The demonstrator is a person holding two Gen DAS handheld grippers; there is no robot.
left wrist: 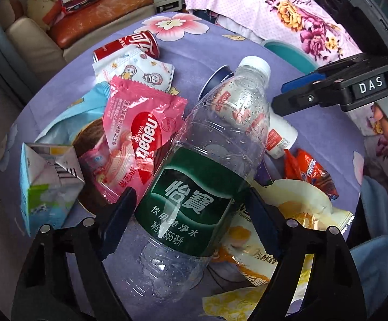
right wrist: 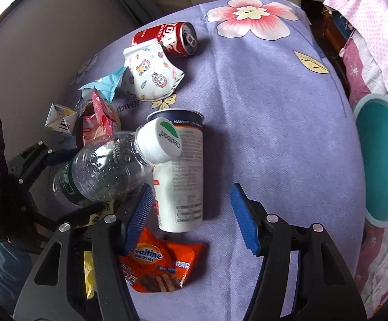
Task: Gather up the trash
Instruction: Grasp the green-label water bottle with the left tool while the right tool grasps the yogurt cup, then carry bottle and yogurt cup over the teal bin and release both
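A clear water bottle [left wrist: 202,176] sits closest, between the spread fingers of the left gripper [left wrist: 191,214]; the pads flank its green label, but whether they press it is hard to tell. Its neck tilts up off the purple flowered cloth [right wrist: 274,107], which suggests a lift. The cap reads "C'estbon". The right gripper [right wrist: 191,214] hangs open above a white can [right wrist: 183,176] lying on its side, likely the next pick. More trash lies scattered: a red cola can [right wrist: 172,37], a pink "nabati" wrapper [left wrist: 140,133], an orange "Ovaltine" packet [right wrist: 159,264], and a printed face mask [right wrist: 153,77]. A teal bin [right wrist: 381,157] waits at the cloth's edge.
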